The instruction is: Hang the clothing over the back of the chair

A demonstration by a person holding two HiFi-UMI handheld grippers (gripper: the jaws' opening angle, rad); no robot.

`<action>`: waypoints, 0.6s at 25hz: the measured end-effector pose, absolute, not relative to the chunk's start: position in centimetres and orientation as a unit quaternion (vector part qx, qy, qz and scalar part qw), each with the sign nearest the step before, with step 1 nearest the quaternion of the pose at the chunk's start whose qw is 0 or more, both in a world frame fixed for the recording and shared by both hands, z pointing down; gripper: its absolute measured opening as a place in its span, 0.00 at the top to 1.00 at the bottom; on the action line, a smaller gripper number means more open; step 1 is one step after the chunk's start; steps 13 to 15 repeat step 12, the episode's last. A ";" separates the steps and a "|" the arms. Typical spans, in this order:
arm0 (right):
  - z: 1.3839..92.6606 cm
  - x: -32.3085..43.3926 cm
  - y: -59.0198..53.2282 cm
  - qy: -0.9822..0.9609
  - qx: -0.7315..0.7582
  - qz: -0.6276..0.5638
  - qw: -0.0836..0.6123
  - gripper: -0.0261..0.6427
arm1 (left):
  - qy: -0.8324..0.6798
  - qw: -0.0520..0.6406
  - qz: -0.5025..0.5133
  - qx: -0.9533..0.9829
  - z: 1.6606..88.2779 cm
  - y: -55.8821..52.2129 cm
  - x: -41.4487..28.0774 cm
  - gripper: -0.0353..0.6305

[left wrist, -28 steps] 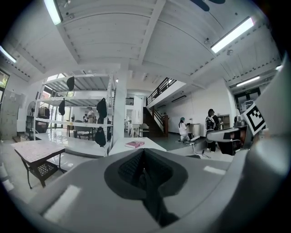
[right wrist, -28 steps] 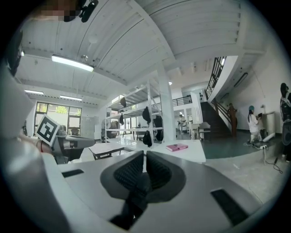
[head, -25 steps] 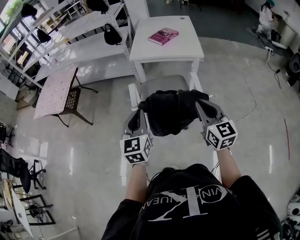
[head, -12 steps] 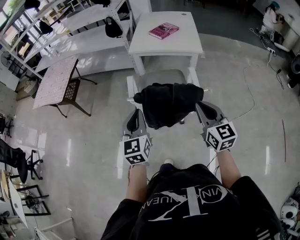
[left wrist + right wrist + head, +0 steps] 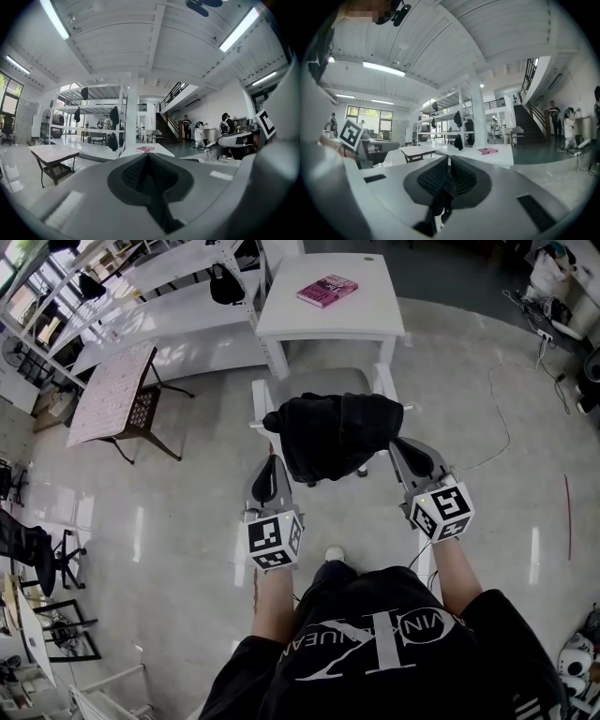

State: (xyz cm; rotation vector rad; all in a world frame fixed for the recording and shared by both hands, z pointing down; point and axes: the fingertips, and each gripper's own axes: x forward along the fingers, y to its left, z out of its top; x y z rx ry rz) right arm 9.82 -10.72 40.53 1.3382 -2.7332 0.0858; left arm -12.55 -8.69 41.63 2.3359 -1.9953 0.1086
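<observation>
The black clothing (image 5: 333,432) hangs spread between my two grippers, over the near end of a white chair (image 5: 319,382) whose grey seat shows beyond it. My left gripper (image 5: 274,465) is shut at the garment's left edge, and a dark strip of fabric runs down from its closed jaws (image 5: 147,157). At the right edge my right gripper (image 5: 401,444) is shut as well, with black cloth dangling from between its jaws (image 5: 449,161). The chair's back is hidden under the garment.
A white desk (image 5: 366,320) with a pink book (image 5: 328,289) stands just past the chair. White shelving (image 5: 141,306) with dark bags runs along the left. A small patterned side table (image 5: 112,409) stands to the left. A cable (image 5: 497,418) lies on the floor at right.
Both grippers and the clothing have shifted a little toward the desk. The garment hangs shorter and more gathered. A foot has come into view below the grippers.
</observation>
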 end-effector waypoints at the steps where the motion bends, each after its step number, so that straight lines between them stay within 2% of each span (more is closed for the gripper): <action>1: 40.6 9.9 -10.6 -0.897 0.438 0.029 0.048 0.92 | -0.649 0.035 0.036 0.759 41.8 -8.5 -12.4 0.93; 15: 41.5 10.4 -9.0 -0.903 0.424 0.034 0.054 0.92 | -0.658 0.043 0.045 0.751 42.7 -6.5 -11.9 0.93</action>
